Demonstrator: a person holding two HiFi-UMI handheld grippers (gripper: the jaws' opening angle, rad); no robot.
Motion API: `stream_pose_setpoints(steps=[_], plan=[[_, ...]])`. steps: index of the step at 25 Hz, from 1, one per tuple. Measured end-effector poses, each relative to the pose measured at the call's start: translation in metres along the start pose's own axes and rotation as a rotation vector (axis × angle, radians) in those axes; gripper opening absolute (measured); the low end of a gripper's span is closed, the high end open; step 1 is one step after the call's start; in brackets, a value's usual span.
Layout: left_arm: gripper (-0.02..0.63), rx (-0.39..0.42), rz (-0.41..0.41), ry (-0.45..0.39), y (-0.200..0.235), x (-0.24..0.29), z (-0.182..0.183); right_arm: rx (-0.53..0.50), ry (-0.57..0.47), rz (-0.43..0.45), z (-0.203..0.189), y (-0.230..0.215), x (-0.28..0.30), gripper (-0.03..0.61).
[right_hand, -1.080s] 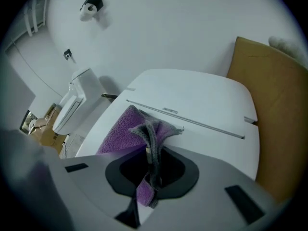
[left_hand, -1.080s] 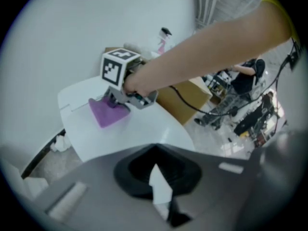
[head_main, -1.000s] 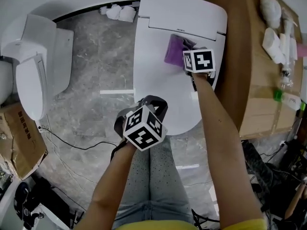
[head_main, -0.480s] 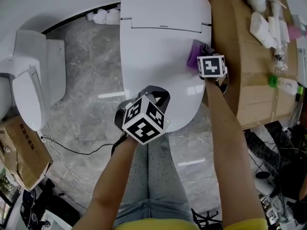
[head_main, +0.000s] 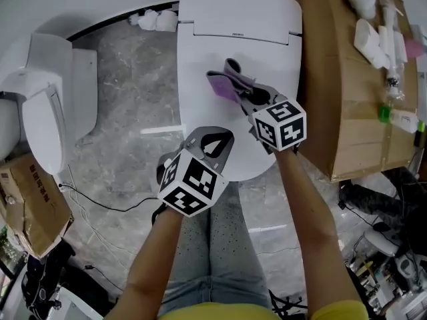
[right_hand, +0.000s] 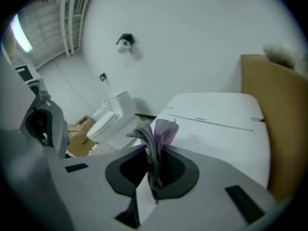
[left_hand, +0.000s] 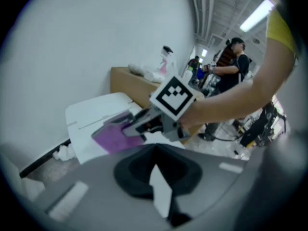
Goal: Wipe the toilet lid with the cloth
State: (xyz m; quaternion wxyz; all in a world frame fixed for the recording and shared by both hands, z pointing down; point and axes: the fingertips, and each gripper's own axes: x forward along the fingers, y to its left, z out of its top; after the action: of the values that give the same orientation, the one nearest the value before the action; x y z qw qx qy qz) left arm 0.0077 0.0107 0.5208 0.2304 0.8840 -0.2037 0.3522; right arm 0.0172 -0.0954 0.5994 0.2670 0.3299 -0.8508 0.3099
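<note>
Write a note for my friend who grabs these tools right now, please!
Left tool: shut, empty, over the near end of the lid.
Right tool: shut on the cloth, over the middle of the lid.
Done: cloth gripped; how much is wiped doesn't show.
Left: probably lower the cloth and wipe the whole lid.

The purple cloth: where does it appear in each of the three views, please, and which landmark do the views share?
Head view: the purple cloth is above centre, seen over the toilet lid, held by the right gripper.
Left gripper view: the cloth is left of centre, in front of the lid.
Right gripper view: the cloth is at centre, pinched between this gripper's jaws.
Shared landmark: the white toilet lid.
</note>
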Motion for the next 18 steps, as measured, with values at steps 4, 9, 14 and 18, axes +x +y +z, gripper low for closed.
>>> stream_pose_setpoints(steps=[4,9,14,18], plan=[[-0.002,-0.033,0.044,-0.053,-0.001,-0.021,-0.014,0.006,0.077,0.216,-0.022,0.061,0.047,0.049],[-0.002,-0.103,0.048,-0.064,-0.006,-0.028,-0.036,0.037,0.226,0.179,-0.064,0.069,0.099,0.049],[-0.002,-0.103,0.065,-0.08,-0.003,-0.032,-0.036,0.024,0.262,0.006,-0.066,0.047,0.098,0.049],[-0.002,-0.079,0.072,-0.133,-0.004,-0.031,-0.014,0.066,0.25,-0.112,-0.083,-0.002,0.057,0.049]])
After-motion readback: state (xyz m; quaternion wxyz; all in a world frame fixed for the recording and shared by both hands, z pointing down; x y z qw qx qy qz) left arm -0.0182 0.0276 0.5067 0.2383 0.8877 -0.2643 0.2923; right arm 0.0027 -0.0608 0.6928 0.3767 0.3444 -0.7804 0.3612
